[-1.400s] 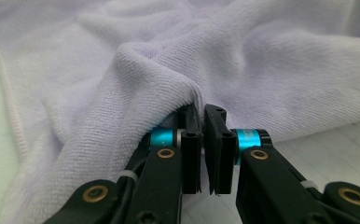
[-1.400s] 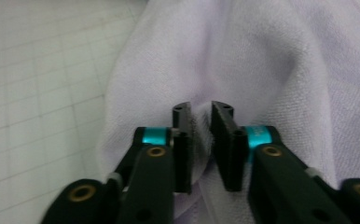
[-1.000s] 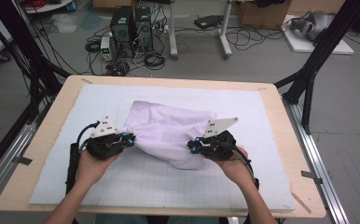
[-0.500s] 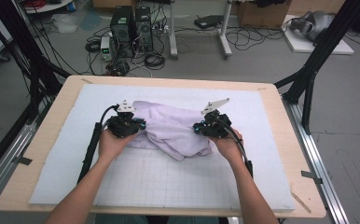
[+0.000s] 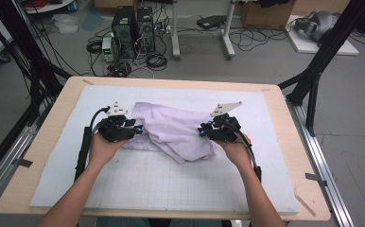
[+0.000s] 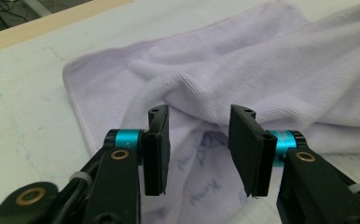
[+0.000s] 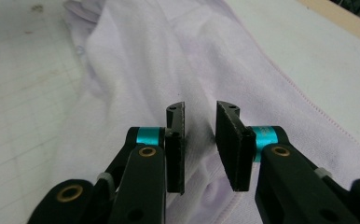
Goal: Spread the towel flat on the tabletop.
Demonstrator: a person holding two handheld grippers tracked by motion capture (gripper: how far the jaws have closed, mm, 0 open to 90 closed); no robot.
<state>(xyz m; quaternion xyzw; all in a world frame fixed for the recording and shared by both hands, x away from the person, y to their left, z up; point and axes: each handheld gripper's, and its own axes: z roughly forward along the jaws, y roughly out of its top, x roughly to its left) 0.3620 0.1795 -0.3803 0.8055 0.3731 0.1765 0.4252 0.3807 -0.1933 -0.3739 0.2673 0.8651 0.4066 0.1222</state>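
Both grippers had let go by this moment. A second earlier I had the lilac towel (image 5: 173,132) lifted in a bunched mound between them, nearer my side of the bench (image 5: 57,106); half a second earlier it was carried away from me and lowered; now it lay slumped on the white mat (image 5: 171,184), mid-bench, with the left gripper (image 5: 135,130) at its left edge and the right gripper (image 5: 202,132) at its right edge. I judged that the lay-down was finished and that the cloth was not yet flat, so a fresh pinch at corners or hems would be needed to spread or fold it.

From the high view I could read the overall heap: a thick fold drooping toward me near the right gripper, flatter cloth behind. It could not tell me the jaw gap. The left gripper view (image 6: 199,149) did: jaws apart, nothing between them, a ridge of towel (image 6: 243,79) just beyond, and blue writing on the cloth below. The right gripper view (image 7: 200,144) showed a narrower gap, released too, over smooth cloth with a stitched hem (image 7: 327,126) running off to its right.
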